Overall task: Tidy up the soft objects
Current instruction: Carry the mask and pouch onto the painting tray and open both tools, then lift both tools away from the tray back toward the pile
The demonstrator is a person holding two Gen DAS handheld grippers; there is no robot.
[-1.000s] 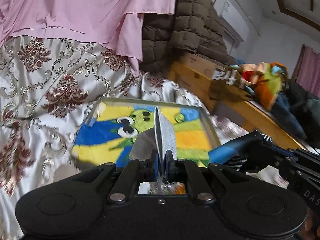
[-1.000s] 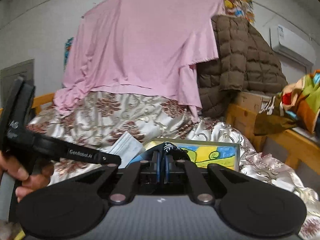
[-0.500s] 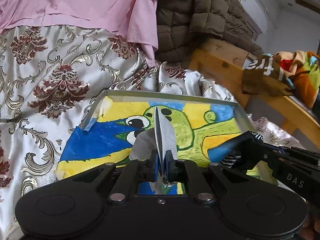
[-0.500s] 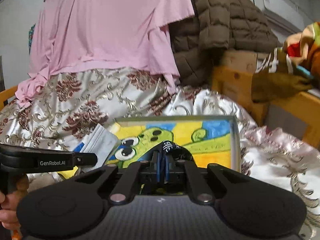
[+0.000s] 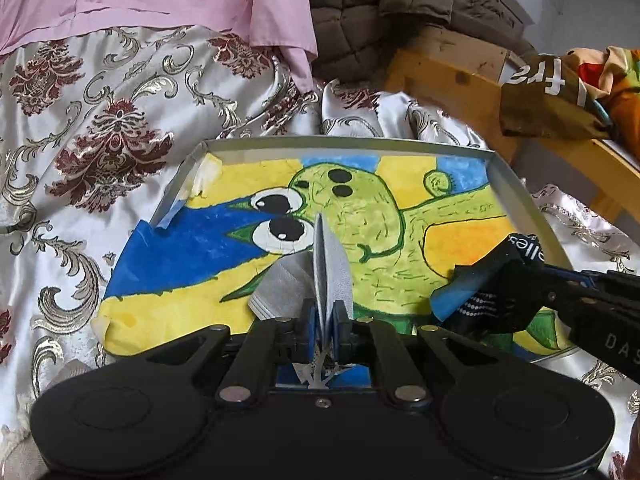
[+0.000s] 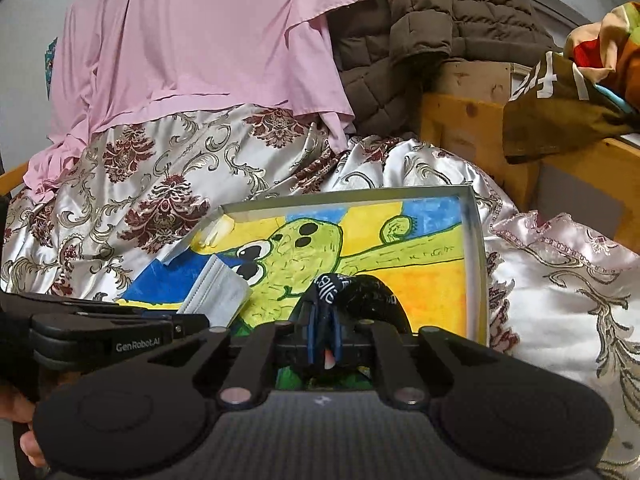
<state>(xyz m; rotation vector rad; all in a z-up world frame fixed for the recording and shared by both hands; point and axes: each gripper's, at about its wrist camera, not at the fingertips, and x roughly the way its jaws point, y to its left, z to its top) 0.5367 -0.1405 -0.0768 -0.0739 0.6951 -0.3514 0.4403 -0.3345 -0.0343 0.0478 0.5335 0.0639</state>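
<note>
The left gripper point(image 5: 324, 320) is holding a pale grey pleated fabric face mask point(image 5: 332, 272) edge-up, its jaws clamped together on the mask's lower edge, while the right gripper point(image 6: 324, 340) is pinching a black elastic band with white lettering point(image 6: 352, 288), its jaws closed tight on the fabric. Both are hovering over the shallow grey-rimmed tray point(image 5: 516, 196), whose floor is covered by a bright painting of a green cartoon creature on yellow and blue; the tray is lying on a silver satin bedspread with dark red floral medallions point(image 5: 100, 128). The mask is hanging above the near-left part of the tray, over the blue and yellow patch, and the band is hanging above the near-right part, over the orange patch — each inside the rim, though whether either is touching the floor cannot be told. The step in hand appears to be setting both soft items down in the tray. To do it well, each gripper should be lowering until its item is resting on the painted floor before letting go — the mask tipped flat rather than dropped on edge, the band released well apart from it so the two are not tangling. The tray sits on soft bedding, so pressing down risks tilting it.
</note>
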